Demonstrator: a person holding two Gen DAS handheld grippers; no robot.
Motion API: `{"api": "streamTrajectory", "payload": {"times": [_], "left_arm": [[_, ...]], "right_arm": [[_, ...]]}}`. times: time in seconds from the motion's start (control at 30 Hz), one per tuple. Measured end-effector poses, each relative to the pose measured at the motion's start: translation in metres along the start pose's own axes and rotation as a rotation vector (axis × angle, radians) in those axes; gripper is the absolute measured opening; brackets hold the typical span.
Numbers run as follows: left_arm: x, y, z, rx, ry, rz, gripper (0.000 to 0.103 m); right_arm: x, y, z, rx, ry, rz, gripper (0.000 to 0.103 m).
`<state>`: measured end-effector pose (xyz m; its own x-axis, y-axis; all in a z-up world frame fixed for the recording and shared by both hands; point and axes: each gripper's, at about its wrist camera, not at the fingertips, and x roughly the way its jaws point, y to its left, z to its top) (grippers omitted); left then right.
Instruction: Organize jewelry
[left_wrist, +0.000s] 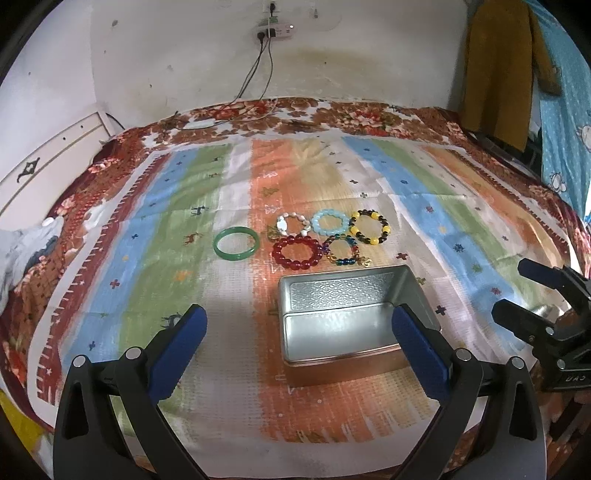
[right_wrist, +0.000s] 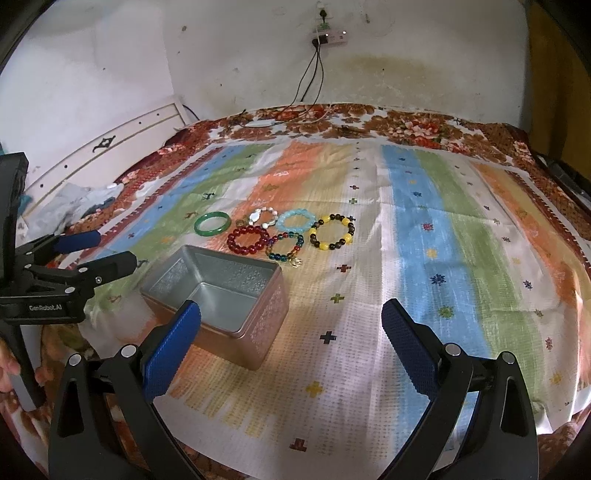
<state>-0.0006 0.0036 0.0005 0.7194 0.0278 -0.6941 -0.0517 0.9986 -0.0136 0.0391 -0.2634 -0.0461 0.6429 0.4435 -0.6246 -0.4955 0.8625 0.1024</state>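
Note:
An open, empty metal tin (left_wrist: 354, 325) (right_wrist: 218, 295) stands on a striped cloth. Beyond it lie several bracelets: a green bangle (left_wrist: 235, 243) (right_wrist: 212, 223), a red bead bracelet (left_wrist: 297, 250) (right_wrist: 248, 239), a white one (left_wrist: 293, 224) (right_wrist: 263, 217), a light blue one (left_wrist: 329, 221) (right_wrist: 296, 220), a multicolour one (left_wrist: 341, 250) (right_wrist: 285, 246) and a yellow-and-dark one (left_wrist: 370, 226) (right_wrist: 331, 232). My left gripper (left_wrist: 299, 339) is open and empty, just before the tin. My right gripper (right_wrist: 291, 336) is open and empty, to the tin's right.
The striped cloth (left_wrist: 147, 258) covers a bed with a floral blanket (left_wrist: 332, 114). A wall with a power strip and cables (left_wrist: 271, 33) is behind. A white headboard (left_wrist: 44, 162) is at the left. Clothes (left_wrist: 498, 66) hang at the right.

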Motion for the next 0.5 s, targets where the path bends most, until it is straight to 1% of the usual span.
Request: {"api": "streamTrajectory", "payload": {"times": [0.17,0.23,0.5], "left_arm": [[-0.0006,-0.007,-0.0014,0.036,0.0,0.03,0.098],[0.0005,-0.0091,-0.0027,0.046,0.0,0.033,0.098],[0.0022,-0.0071,-0.0007,0.04,0.012,0.044,0.098]], "right_arm": [[-0.0007,0.0029,-0.001,-0.002,0.005,-0.001,0.099],[-0.0016,0.003,0.0,-0.001,0.0,-0.016,0.099],[0.0018,0.0026,0.0017,0.004,0.019,-0.028,0.099]]}}
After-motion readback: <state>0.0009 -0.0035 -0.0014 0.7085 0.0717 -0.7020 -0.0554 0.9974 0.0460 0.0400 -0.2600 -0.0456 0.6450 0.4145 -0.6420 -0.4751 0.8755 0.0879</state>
